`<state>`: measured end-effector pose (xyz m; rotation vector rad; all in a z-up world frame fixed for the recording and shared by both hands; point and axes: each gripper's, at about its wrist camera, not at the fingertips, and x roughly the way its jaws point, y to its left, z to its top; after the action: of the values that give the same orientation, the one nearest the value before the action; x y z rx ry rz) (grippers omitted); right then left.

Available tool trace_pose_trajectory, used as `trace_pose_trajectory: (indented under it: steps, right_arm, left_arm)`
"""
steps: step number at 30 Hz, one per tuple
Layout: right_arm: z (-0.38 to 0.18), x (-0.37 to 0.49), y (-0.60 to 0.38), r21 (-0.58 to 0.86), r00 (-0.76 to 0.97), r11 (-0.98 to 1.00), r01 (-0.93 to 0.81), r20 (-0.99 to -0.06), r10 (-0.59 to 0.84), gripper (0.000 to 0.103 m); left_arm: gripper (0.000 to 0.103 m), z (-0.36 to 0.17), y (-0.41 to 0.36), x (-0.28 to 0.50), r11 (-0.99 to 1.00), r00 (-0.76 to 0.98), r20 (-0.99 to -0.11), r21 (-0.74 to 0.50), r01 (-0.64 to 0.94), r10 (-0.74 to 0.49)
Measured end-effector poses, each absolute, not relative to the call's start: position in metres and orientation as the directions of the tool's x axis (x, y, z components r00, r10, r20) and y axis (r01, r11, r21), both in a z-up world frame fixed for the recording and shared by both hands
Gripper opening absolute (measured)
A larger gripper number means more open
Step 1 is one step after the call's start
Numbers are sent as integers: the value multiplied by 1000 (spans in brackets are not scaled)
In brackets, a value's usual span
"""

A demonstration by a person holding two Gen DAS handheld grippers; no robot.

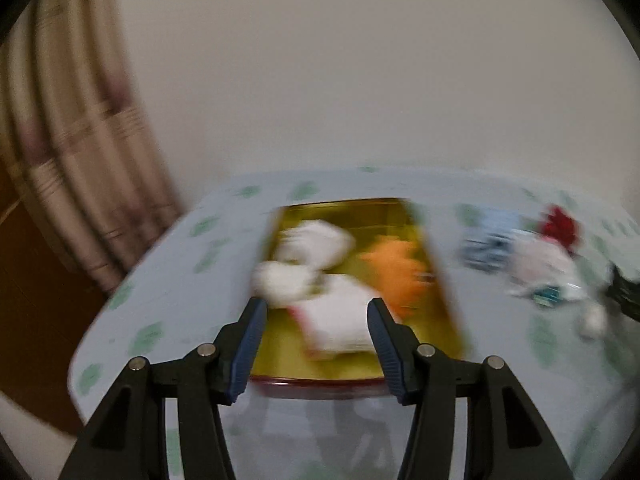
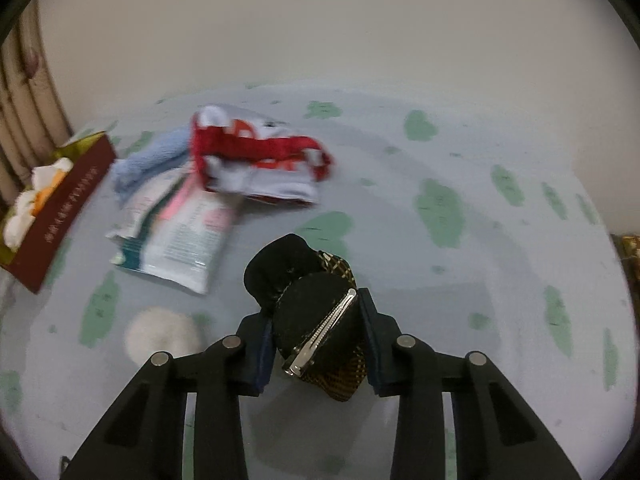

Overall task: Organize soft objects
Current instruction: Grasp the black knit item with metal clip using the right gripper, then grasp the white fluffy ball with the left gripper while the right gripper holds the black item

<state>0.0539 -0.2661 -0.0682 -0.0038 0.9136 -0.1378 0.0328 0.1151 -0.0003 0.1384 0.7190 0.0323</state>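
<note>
1 black bow hair clip (image 2: pixel 316 316) | silver clasp | in R claw (image 2: pixel 318 330)

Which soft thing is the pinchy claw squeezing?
The black bow hair clip with a silver metal clasp, between the right gripper fingers. The red-and-white cloth lies farther away.

A pale blue, green-patterned table (image 2: pixel 460 152) carries box (image 2: pixel 60 216), packet (image 2: pixel 188 236), cloths (image 2: pixel 256 152).

The right gripper (image 2: pixel 318 332) clamps a black hair bow (image 2: pixel 308 300) with a metal clip over the table (image 2: pixel 460 280); a red-and-white cloth (image 2: pixel 260 156), plastic packet (image 2: pixel 180 240) and box (image 2: pixel 60 216) lie beyond.
</note>
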Motion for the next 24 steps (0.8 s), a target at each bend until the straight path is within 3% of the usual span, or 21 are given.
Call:
trace_pose_trajectory:
  steps: [6, 12, 24]
  right_arm:
    - [-76, 41, -285, -216, 572, 949, 228, -759, -310, 31]
    - [-81, 34, -310, -185, 554, 939, 291, -768, -323, 30]
    - [-86, 38, -321, -102, 563, 946, 307, -783, -266, 30]
  left_arm:
    - [54, -7, 27, 29, 948, 678, -719, 86, 307, -155]
    - [54, -38, -55, 35, 846, 488, -802, -39, 531, -344]
    - [54, -78, -124, 71, 812, 328, -858, -160, 561, -396]
